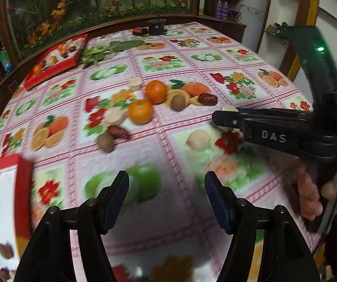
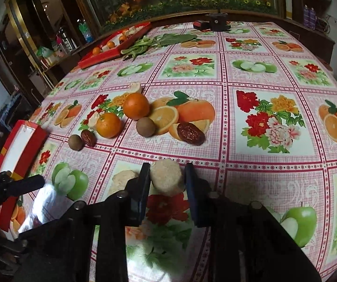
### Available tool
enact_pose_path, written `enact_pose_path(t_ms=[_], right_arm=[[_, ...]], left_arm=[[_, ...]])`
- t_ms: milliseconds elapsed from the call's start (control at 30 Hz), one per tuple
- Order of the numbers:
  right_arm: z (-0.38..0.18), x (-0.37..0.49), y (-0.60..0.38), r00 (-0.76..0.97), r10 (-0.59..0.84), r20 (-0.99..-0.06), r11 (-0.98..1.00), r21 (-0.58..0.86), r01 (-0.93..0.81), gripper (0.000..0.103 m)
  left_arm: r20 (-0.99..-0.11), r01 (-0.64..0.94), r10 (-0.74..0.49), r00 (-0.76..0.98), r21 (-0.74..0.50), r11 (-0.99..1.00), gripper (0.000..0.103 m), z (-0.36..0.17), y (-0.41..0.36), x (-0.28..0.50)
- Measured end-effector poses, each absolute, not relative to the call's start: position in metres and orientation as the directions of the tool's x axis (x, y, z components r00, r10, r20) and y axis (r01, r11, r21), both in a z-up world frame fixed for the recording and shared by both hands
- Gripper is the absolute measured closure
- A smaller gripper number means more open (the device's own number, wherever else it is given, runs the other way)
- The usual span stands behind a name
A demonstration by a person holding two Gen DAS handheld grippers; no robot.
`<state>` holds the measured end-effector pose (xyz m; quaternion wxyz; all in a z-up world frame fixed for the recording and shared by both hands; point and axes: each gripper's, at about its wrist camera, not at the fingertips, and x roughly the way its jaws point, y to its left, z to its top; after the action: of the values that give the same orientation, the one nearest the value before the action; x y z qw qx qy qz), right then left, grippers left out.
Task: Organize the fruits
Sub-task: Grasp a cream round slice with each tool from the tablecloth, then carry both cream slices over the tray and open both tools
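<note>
Right wrist view: right tongs (image 2: 167, 181) pinching a pale round cake (image 2: 166, 177) on the worktop (image 2: 274, 164); left tongs (image 1: 166, 199) spread, empty.

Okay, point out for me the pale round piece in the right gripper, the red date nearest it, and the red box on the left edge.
pale round piece (image 2: 166, 178), right wrist view, its front face
red date (image 2: 190, 133), right wrist view, its middle
red box (image 2: 30, 146), right wrist view, its near red wall

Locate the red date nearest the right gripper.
In the right wrist view, the red date lies centre frame on the printed orange slices, just right of a brown round fruit.
</note>
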<state>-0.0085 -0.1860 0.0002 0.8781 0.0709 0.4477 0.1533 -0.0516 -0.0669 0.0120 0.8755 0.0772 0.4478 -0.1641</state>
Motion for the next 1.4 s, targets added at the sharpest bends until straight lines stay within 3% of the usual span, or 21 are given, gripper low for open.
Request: enact_pose_path(t_ms=[67,200,367,533,1000,1167,1400], right_arm=[[0.002,-0.008,-0.196,0.567,0.336,-0.752,0.941,0.285,-0.181,0.072],[0.007,-0.007,-0.215,0.589,0.368,-0.72,0.922,0.364,-0.131,0.072],[0.007,-0.006,-0.221,0.589,0.381,-0.712,0.91,0.4,-0.105,0.072],[0.008,-0.006,-0.222,0.592,0.388,-0.706,0.906,0.41,-0.104,0.072],[0.013,-0.014,-0.197,0.614,0.37,-0.697,0.928,0.31,-0.208,0.072],[0.017,-0.021,-0.177,0.611,0.389,-0.69,0.921,0.291,-0.258,0.072],[0.028,-0.037,-0.098,0.524,0.553,-0.647,0.832,0.393,-0.392,0.072]], left_arm=[[-0.811,0.363,-0.221,0.541,-0.012,0.932,0.037,0.009,-0.077,-0.045],[-0.818,0.369,-0.223,0.53,-0.013,0.929,0.053,0.002,-0.092,-0.032],[-0.821,0.362,-0.218,0.527,-0.015,0.932,0.055,-0.003,-0.102,-0.021],[-0.813,0.37,-0.223,0.538,-0.009,0.929,0.077,-0.003,-0.106,-0.019],[-0.747,0.266,-0.204,0.633,-0.038,0.963,0.078,0.025,-0.061,-0.051],[-0.709,0.162,-0.122,0.694,-0.011,0.987,0.078,0.045,-0.015,-0.075],[-0.636,-0.05,0.08,0.767,0.065,0.997,0.078,0.065,0.055,-0.098]])
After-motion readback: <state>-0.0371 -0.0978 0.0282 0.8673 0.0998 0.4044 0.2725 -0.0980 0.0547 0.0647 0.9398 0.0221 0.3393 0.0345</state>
